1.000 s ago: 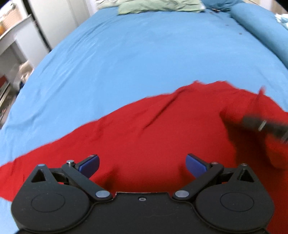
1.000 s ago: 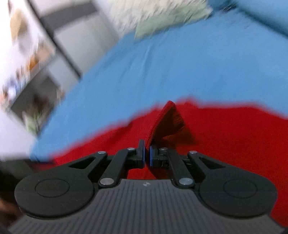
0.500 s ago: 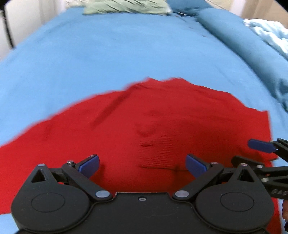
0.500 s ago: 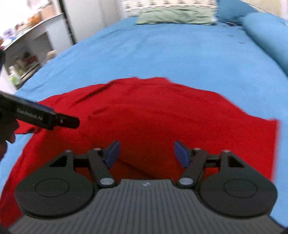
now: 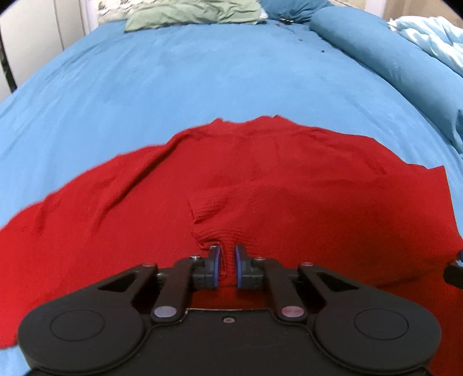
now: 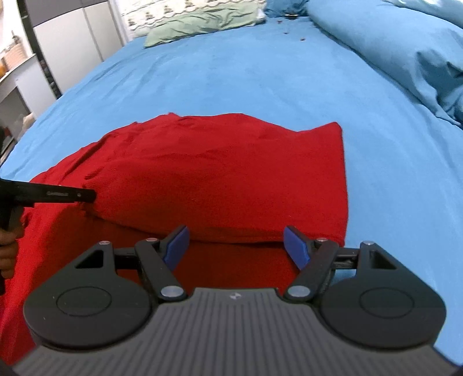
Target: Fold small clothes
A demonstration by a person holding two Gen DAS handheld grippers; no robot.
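Since a second before, the left gripper (image 5: 227, 266) had gone from wide apart to clamped on a ribbed cuff of the red sweater (image 5: 260, 196), while the right gripper (image 6: 235, 245) had let go of the fold it had pinched and swung to the garment's right side, its jaws opening further with nothing pressed between them.

That red sweater was a fine knit, lying spread on the blue bedsheet (image 5: 202, 81) near the front edge of the bed, wrinkled along its left part and with one sleeve folded in across the body. In the right wrist view its right edge ran straight down, and the folded layer cast a dark shadow on the cloth beneath.

Blue pads of the left gripper pressed a thin ridge of ribbed knit between them. Pads of the right gripper hovered above the folded edge, apart from it as far as could be told.

A green pillow (image 5: 191, 14) and a rolled blue duvet (image 5: 390, 55) lay at the far end. Both lower corners of the sweater were cut off by the gripper bodies, and the hand (image 6: 7, 245) carrying the left gripper showed only at the frame edge
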